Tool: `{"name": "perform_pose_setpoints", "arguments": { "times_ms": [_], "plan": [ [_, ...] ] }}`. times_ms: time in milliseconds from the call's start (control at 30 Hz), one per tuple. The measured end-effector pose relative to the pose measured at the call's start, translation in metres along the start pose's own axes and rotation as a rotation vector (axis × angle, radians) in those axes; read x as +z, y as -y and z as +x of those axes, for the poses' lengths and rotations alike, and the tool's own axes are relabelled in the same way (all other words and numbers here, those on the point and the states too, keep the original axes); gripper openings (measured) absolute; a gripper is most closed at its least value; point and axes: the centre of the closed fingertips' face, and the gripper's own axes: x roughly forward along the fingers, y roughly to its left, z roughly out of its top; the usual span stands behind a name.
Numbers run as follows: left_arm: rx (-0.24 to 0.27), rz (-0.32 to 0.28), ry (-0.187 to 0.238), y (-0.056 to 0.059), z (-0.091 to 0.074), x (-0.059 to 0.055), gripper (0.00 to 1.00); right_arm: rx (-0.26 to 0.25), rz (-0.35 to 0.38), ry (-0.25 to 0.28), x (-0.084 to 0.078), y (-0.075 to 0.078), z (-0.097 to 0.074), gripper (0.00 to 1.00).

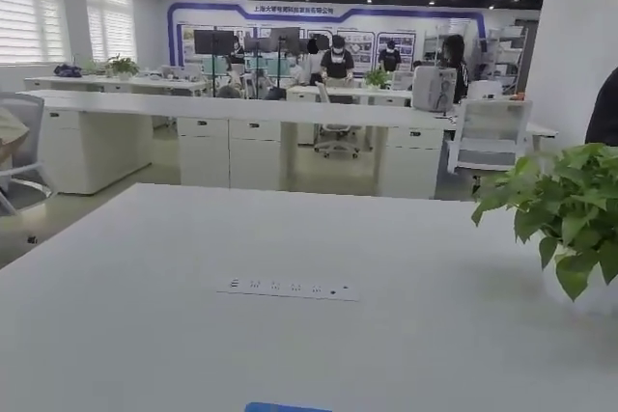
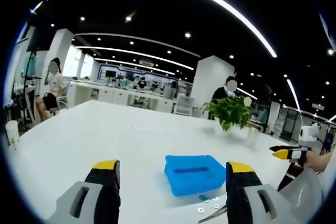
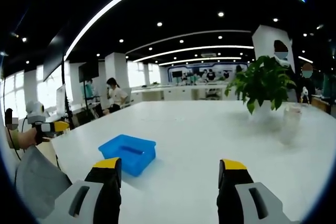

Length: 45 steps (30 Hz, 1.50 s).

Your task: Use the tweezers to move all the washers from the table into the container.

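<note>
Yellow-tipped jaws of the left gripper stand wide apart, with nothing between them and touching nothing. Just past them on the white table sits the blue container. A few washers lie on the tabletop just beside its near edge, and the tweezers lie by the washers, close to the right-hand jaw. Right gripper jaws are also spread wide and empty, over bare table, with the blue container off to their left. Potted plant stands toward the table's right side, with a clear cup near it. Socket strip is set in mid-table. Room is an open office: white desk rows, people at the back, blue-framed wall display, ceiling spotlights and light strips.
</note>
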Motion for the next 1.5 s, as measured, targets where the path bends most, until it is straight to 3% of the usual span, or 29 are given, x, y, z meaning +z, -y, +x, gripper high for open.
{"name": "perform_pose_setpoints", "arguments": {
  "times_ms": [100,167,233,267,333,400,433,500,567,633,733,800,833,933,1033,1067,1167,1300,1367,1500],
  "plan": [
    [-0.018,-0.015,0.017,0.000,-0.001,0.004,0.81,0.008,0.039,-0.067,-0.012,0.001,0.000,0.74],
    [-0.025,-0.019,0.002,0.001,0.000,0.001,0.81,0.019,0.002,-0.092,-0.015,0.003,0.000,0.72],
    [-0.026,-0.019,-0.079,-0.003,-0.002,-0.012,0.80,0.019,-0.003,-0.111,-0.016,0.003,0.001,0.68],
    [-0.073,-0.037,-0.100,0.003,-0.001,-0.016,0.79,0.034,0.000,-0.124,-0.018,0.002,0.001,0.67],
    [-0.134,-0.062,-0.155,0.009,-0.001,-0.024,0.65,0.089,0.003,-0.162,-0.022,-0.003,0.001,0.66],
    [-0.202,-0.024,-0.202,0.016,0.001,-0.029,0.55,0.120,-0.047,-0.192,-0.023,-0.004,0.001,0.59],
    [-0.249,-0.014,-0.263,0.023,0.002,-0.037,0.52,0.152,-0.063,-0.200,-0.022,-0.009,0.001,0.54],
    [-0.301,0.022,-0.314,0.031,0.005,-0.043,0.47,0.176,-0.055,-0.195,-0.019,-0.015,0.004,0.45],
    [-0.375,0.052,-0.363,0.046,0.008,-0.051,0.40,0.246,-0.035,-0.203,-0.020,-0.030,0.007,0.41],
    [-0.420,0.067,-0.391,0.055,0.010,-0.055,0.35,0.280,-0.041,-0.220,-0.023,-0.040,0.012,0.36],
    [-0.499,0.179,-0.486,0.069,0.011,-0.074,0.29,0.355,-0.081,-0.264,-0.030,-0.062,0.017,0.29],
    [-0.558,0.201,-0.565,0.078,0.008,-0.088,0.28,0.396,-0.108,-0.301,-0.036,-0.073,0.020,0.27],
    [-0.564,0.249,-0.573,0.074,0.011,-0.093,0.28,0.402,-0.114,-0.296,-0.036,-0.076,0.023,0.27],
    [-0.612,0.358,-0.657,0.077,0.010,-0.111,0.24,0.458,-0.100,-0.305,-0.038,-0.090,0.032,0.22],
    [-0.657,0.392,-0.738,0.080,0.009,-0.128,0.22,0.484,-0.114,-0.315,-0.042,-0.099,0.041,0.17],
    [-0.665,0.428,-0.744,0.079,0.010,-0.131,0.21,0.497,-0.114,-0.328,-0.045,-0.104,0.045,0.16],
    [-0.687,0.515,-0.823,0.073,0.011,-0.146,0.14,0.538,-0.134,-0.368,-0.054,-0.118,0.053,0.15],
    [-0.690,0.543,-0.865,0.070,0.017,-0.155,0.12,0.603,-0.211,-0.425,-0.069,-0.136,0.057,0.11],
    [-0.690,0.619,-0.914,0.062,0.018,-0.161,0.10,0.619,-0.253,-0.456,-0.078,-0.141,0.059,0.11],
    [-0.727,0.692,-0.926,0.063,0.021,-0.167,0.05,0.674,-0.350,-0.514,-0.096,-0.154,0.060,0.09]
  ]
}}
